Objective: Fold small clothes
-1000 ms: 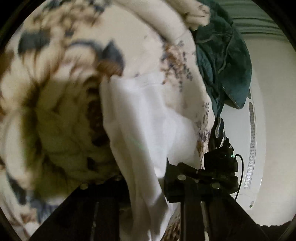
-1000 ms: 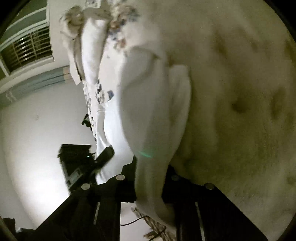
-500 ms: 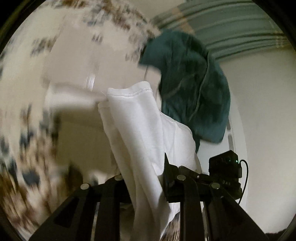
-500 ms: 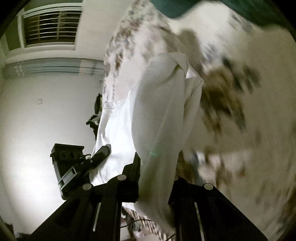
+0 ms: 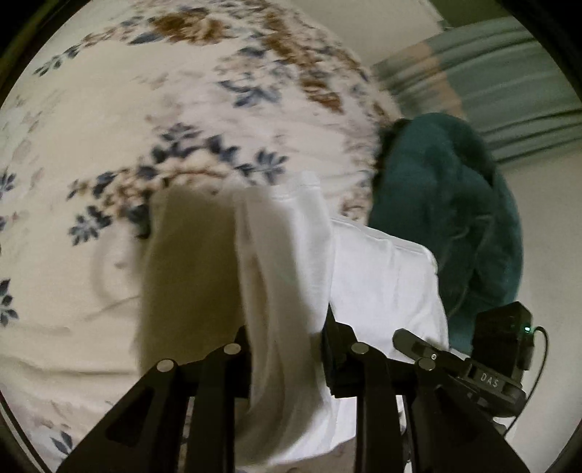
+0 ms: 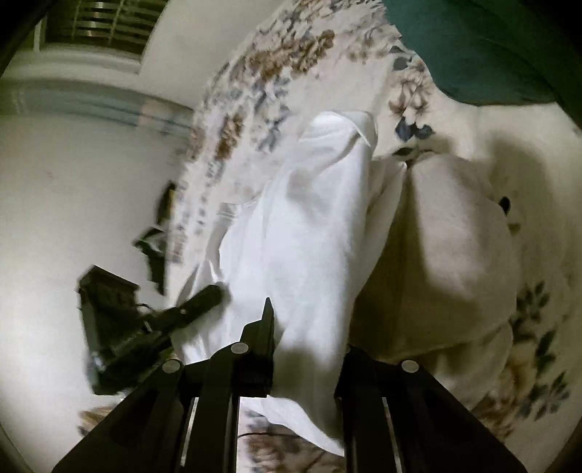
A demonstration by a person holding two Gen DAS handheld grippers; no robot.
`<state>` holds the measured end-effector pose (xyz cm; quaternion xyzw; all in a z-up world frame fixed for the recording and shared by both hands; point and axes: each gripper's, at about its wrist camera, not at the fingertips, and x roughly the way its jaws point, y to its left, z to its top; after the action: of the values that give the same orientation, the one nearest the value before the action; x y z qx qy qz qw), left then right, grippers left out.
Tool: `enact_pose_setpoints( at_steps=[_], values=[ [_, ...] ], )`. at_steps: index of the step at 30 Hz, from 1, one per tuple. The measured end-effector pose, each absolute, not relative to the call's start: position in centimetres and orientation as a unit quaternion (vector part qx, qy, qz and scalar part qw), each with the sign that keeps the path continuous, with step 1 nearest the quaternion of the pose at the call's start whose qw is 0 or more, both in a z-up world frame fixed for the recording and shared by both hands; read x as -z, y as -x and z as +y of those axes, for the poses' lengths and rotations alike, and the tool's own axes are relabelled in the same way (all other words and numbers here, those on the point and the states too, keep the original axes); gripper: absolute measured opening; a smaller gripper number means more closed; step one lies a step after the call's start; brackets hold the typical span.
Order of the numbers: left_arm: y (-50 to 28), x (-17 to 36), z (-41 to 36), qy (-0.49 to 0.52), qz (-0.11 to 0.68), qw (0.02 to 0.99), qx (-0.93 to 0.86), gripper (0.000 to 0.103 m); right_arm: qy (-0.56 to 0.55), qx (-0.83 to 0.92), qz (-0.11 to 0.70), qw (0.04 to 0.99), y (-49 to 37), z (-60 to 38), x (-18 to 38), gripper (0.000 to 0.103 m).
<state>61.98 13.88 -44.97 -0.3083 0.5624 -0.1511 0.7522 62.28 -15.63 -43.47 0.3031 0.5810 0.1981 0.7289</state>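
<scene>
A small white garment [image 5: 378,276] is held up between both grippers over a floral bedsheet [image 5: 145,120]. My left gripper [image 5: 287,349] is shut on one bunched edge of it; the cloth hangs down between the fingers. My right gripper [image 6: 305,345] is shut on the other edge of the white garment [image 6: 305,225], which drapes forward toward the sheet. The right gripper shows at the lower right of the left wrist view [image 5: 473,367], and the left gripper at the lower left of the right wrist view [image 6: 145,324].
A dark teal garment [image 5: 447,203] lies bunched on the bed beyond the white one, also at the top right of the right wrist view [image 6: 483,47]. The garment's shadow falls on the sheet [image 6: 454,254]. A white wall [image 6: 72,182] and a barred window [image 6: 98,29] lie beyond the bed.
Both grippers have swung with the white garment still clamped; the views turned from close cloth and wall toward the floral sheet, and the garment now hangs spread between them lower over the bed.
</scene>
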Motion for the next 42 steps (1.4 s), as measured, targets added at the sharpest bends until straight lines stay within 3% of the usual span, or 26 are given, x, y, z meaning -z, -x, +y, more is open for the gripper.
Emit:
enact_pose_setpoints(
  at_steps=[2,4,5,6,8,12,17,27,42],
  values=[
    [-61.5,45.2,13.9,0.301,0.57,0.751,0.145,0.022,-0.275,-0.187,0.591,0.735,-62.5,-15.1,43.9,0.017],
    [-60.9,44.5,13.5,0.273,0.572,0.762,0.133,0.03,-0.245,-0.169,0.6,0.743,-62.5,-14.8,43.5,0.025],
    [-60.6,43.9,13.2,0.246,0.571,0.775,0.116,0.045,-0.232,-0.16,0.603,0.747,-62.2,-14.7,43.3,0.039],
    [-60.2,43.2,12.8,0.215,0.566,0.79,0.095,0.068,-0.21,-0.142,0.606,0.754,-62.1,-14.5,43.0,0.052],
    [-59.3,41.8,12.1,0.178,0.555,0.81,0.072,0.093,-0.173,-0.105,0.597,0.777,-61.4,-14.9,41.3,0.064],
    [-58.3,40.7,10.6,0.109,0.546,0.829,0.044,0.097,-0.068,-0.019,0.585,0.808,-59.3,-14.7,38.7,0.103],
    [-56.4,39.3,8.7,0.048,0.547,0.835,0.031,0.098,0.025,0.06,0.575,0.816,-54.6,-14.3,36.6,0.103],
    [-48.2,30.0,7.6,0.026,0.5,0.865,0.003,0.098,0.048,0.091,0.507,0.856,-46.0,-13.2,28.2,0.103],
    [-31.4,12.2,6.2,0.021,0.42,0.907,0.005,0.098,0.059,0.093,0.382,0.918,-26.1,-12.5,6.3,0.103]
  ],
)
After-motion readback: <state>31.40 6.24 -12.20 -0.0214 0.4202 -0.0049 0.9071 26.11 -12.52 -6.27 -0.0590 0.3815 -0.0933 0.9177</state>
